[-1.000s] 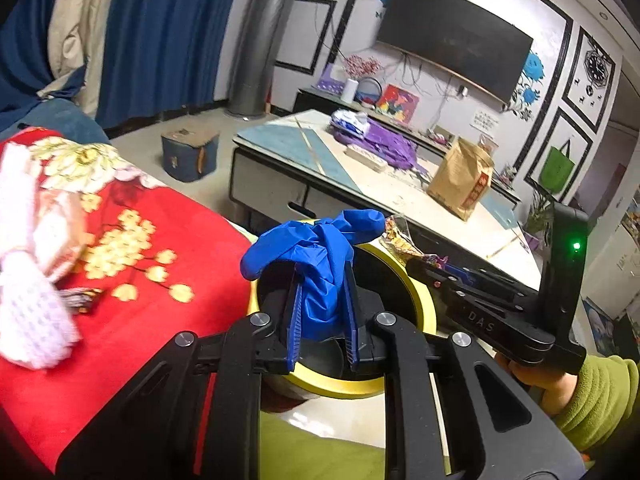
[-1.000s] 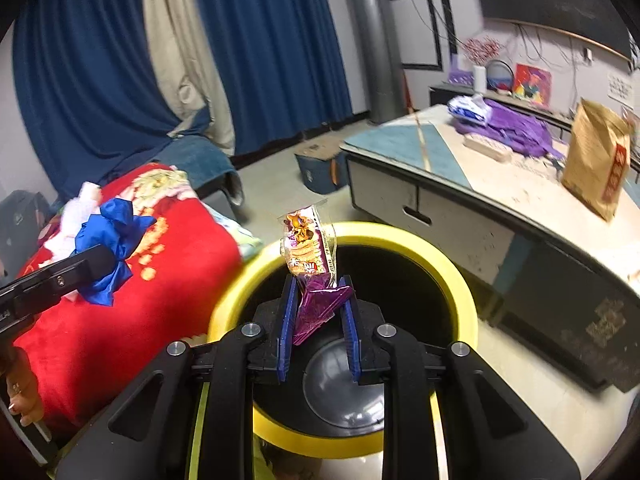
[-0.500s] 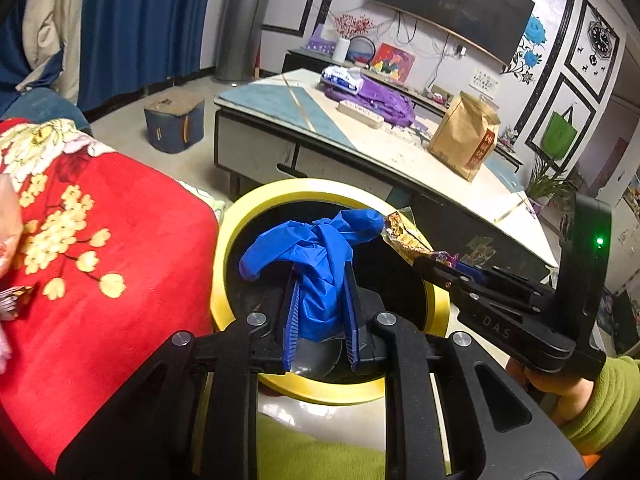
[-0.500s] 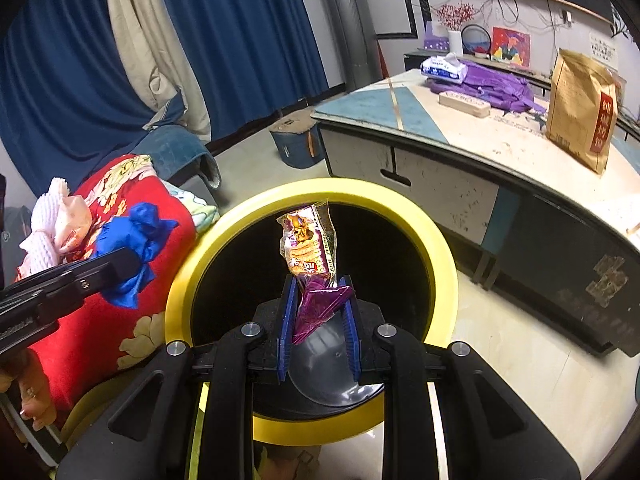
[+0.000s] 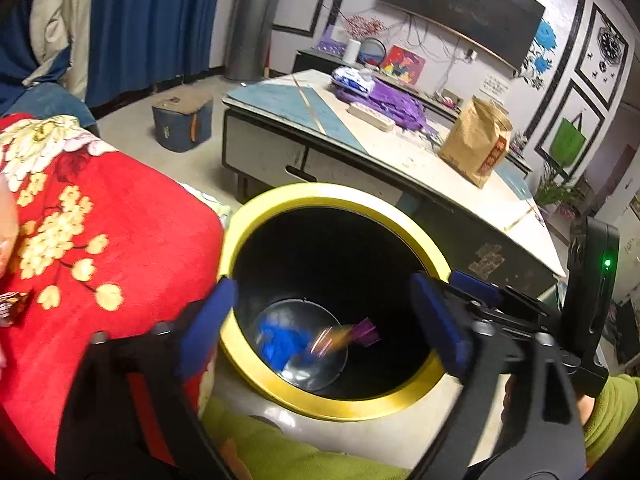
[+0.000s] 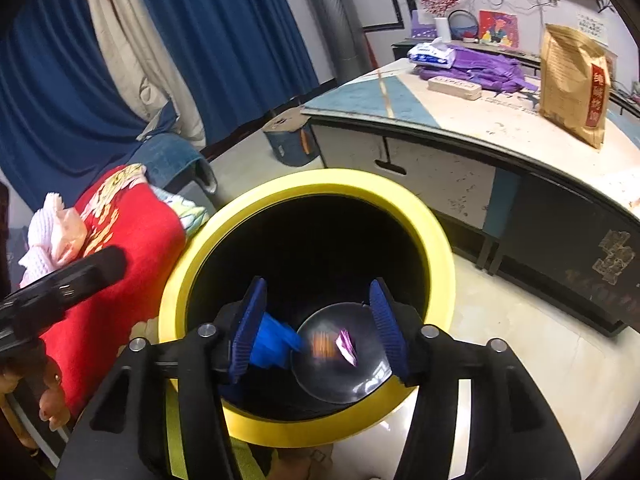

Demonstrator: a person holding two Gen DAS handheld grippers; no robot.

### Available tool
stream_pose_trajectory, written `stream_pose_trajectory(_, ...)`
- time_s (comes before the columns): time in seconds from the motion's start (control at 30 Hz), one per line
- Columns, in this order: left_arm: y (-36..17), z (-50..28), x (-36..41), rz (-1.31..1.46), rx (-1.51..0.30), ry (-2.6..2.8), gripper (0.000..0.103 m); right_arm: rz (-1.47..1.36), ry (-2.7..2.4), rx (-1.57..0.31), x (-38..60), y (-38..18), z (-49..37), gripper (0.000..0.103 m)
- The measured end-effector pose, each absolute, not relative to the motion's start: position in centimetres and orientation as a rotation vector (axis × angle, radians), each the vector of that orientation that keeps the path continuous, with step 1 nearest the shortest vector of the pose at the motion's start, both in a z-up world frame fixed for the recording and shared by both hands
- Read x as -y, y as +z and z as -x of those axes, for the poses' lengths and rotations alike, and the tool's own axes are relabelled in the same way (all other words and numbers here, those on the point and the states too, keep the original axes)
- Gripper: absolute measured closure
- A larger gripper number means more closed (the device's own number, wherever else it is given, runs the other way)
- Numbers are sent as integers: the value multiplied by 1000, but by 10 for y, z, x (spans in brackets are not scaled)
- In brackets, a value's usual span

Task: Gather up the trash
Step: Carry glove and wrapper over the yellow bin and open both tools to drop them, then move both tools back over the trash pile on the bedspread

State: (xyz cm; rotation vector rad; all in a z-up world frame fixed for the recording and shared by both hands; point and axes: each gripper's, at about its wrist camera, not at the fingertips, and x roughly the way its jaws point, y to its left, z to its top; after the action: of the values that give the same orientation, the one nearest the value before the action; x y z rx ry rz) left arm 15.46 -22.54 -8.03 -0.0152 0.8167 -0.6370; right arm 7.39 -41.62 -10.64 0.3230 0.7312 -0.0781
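Note:
A black bin with a yellow rim (image 5: 280,196) (image 6: 304,184) stands on the floor right under both grippers. A blue glove (image 5: 280,340) (image 6: 272,344) and a purple-orange snack wrapper (image 5: 360,330) (image 6: 346,346), blurred by motion, are inside the bin near its bottom. My left gripper (image 5: 320,320) is open and empty over the bin mouth. My right gripper (image 6: 318,328) is open and empty over the bin too; it also shows at the right of the left wrist view (image 5: 520,320).
A red flowered blanket (image 5: 100,220) lies left of the bin, with a white knitted item (image 6: 44,232) and a small wrapper (image 5: 10,306) on it. A low table (image 5: 400,152) with a brown paper bag (image 5: 476,144) stands behind. A blue box (image 5: 182,122) sits on the floor.
Both grippers have opened. The blue glove has dropped from the left one and the snack wrapper from the right one into the bin.

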Motion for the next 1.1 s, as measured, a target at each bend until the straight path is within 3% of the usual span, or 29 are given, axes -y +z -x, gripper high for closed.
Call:
stream_pose_trajectory(0.43,-43,-138,181,72,-661,-524,11,-268,-34,-617,400,-77,-64,40)
stream_pose_trajectory(0.6,-25,-131,156,103,-594,-464,11,-247,23,-593,382,-61,-66,31)
stream_pose_trajectory(1.1,0,-113,94,130,-457,-304,11,-132,221,-567,304,-29,-76,24)
